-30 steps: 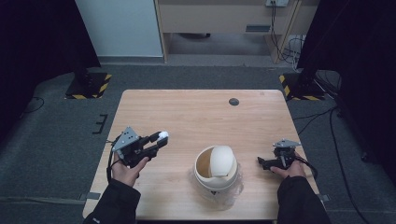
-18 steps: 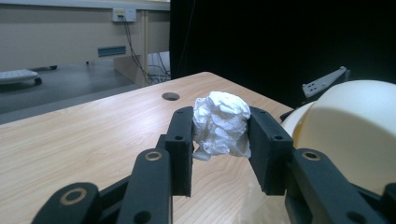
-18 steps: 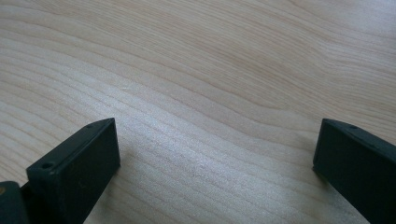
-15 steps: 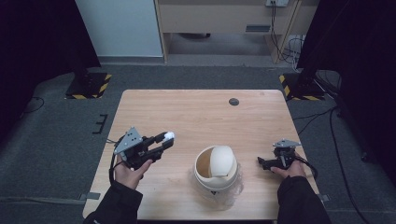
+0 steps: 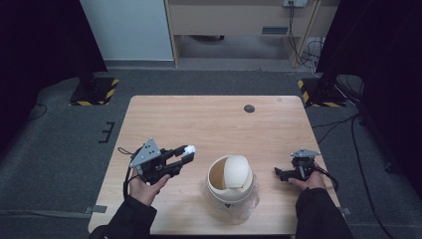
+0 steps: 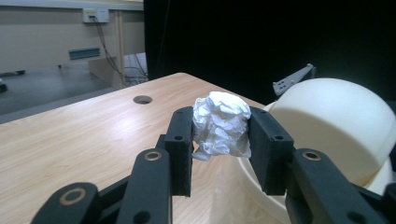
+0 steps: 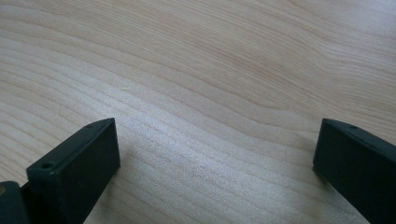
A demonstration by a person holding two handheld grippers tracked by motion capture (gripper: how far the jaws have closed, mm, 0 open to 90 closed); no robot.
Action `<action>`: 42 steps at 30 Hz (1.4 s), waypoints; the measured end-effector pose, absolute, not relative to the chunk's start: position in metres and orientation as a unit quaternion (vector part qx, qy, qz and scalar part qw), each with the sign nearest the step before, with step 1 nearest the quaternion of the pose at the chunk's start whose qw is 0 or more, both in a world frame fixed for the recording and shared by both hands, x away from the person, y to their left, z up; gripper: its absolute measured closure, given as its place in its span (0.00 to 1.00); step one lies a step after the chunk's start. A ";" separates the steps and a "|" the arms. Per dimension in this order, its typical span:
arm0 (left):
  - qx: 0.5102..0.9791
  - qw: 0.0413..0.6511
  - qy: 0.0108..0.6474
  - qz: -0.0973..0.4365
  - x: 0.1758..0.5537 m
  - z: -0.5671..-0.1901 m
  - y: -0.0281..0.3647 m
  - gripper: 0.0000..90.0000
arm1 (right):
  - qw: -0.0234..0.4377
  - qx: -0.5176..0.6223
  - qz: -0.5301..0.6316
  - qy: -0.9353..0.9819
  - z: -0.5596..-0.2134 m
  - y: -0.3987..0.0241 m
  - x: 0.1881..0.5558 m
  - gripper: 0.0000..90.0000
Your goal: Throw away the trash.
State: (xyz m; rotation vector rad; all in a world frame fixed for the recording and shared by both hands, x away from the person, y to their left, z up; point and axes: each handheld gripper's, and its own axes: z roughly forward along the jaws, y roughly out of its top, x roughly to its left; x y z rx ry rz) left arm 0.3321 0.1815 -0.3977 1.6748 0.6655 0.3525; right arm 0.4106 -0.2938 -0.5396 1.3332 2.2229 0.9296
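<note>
My left gripper [image 5: 186, 154] is shut on a crumpled white paper ball [image 5: 189, 149], held a little above the table to the left of a cream bin [image 5: 230, 185]. The bin has a domed swing lid [image 5: 236, 170] and stands near the table's front edge. In the left gripper view the paper ball [image 6: 219, 122] is pinched between the two black pads of the left gripper [image 6: 219, 142], with the bin's lid [image 6: 331, 126] just beyond to the right. My right gripper [image 5: 280, 173] rests low at the table's right side. In the right gripper view the right gripper [image 7: 215, 149] stands open over bare wood.
The wooden table [image 5: 209, 124] has a small dark round hole [image 5: 249, 108] near its far edge. Clear plastic surrounds the bin's base [image 5: 251, 199]. Grey carpet lies around the table, with stand bases with yellow-black tape [image 5: 94, 92] at the back left.
My left gripper has carried the paper ball to the right, closer to the bin. The right gripper has stayed where it was.
</note>
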 end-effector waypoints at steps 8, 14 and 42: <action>0.732 0.608 0.274 0.138 0.330 -0.402 0.169 0.69 | 0.193 0.476 0.331 0.792 -0.540 -0.294 0.411 0.01; 0.739 0.607 0.263 0.125 0.328 -0.404 0.160 0.69 | 0.193 0.475 0.331 0.792 -0.540 -0.294 0.411 0.01; 0.772 0.583 0.238 0.082 0.327 -0.425 0.127 0.69 | 0.192 0.476 0.331 0.792 -0.540 -0.294 0.411 0.01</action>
